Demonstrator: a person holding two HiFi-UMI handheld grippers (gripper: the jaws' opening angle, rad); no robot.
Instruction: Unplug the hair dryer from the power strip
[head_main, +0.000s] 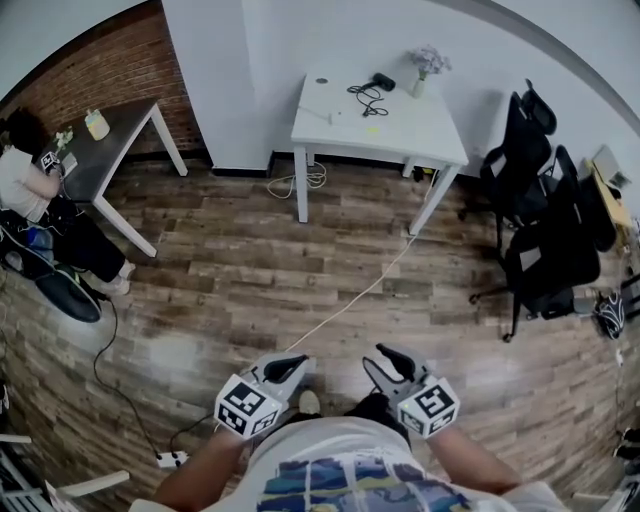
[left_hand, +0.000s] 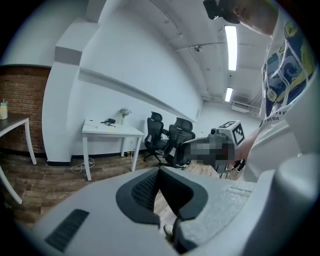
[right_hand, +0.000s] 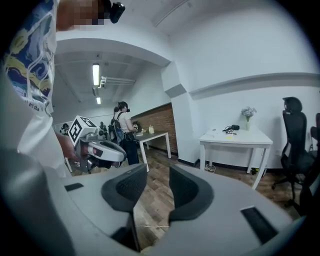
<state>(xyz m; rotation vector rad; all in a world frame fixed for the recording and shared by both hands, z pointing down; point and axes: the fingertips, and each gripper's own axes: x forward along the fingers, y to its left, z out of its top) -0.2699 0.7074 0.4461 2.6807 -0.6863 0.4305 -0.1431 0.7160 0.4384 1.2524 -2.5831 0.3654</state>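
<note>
A black hair dryer (head_main: 383, 80) lies at the back of a white table (head_main: 420, 130) across the room, with its dark cord (head_main: 365, 96) coiled beside it. It also shows small in the left gripper view as the hair dryer (left_hand: 111, 121) and in the right gripper view as the hair dryer (right_hand: 235, 128). Where its plug sits is too small to tell. A white power strip (head_main: 172, 459) lies on the floor at lower left. My left gripper (head_main: 290, 368) is held near my waist, its pads meeting at the tips, empty. My right gripper (head_main: 387, 362) is beside it, open and empty.
A pale cable (head_main: 350, 300) runs over the wood floor from the table toward me; a coil (head_main: 300, 182) lies under the table. Black office chairs (head_main: 540, 210) crowd the right. A person (head_main: 25, 175) sits at a dark desk (head_main: 110, 140) on the left. A small vase (head_main: 425, 68) stands on the table.
</note>
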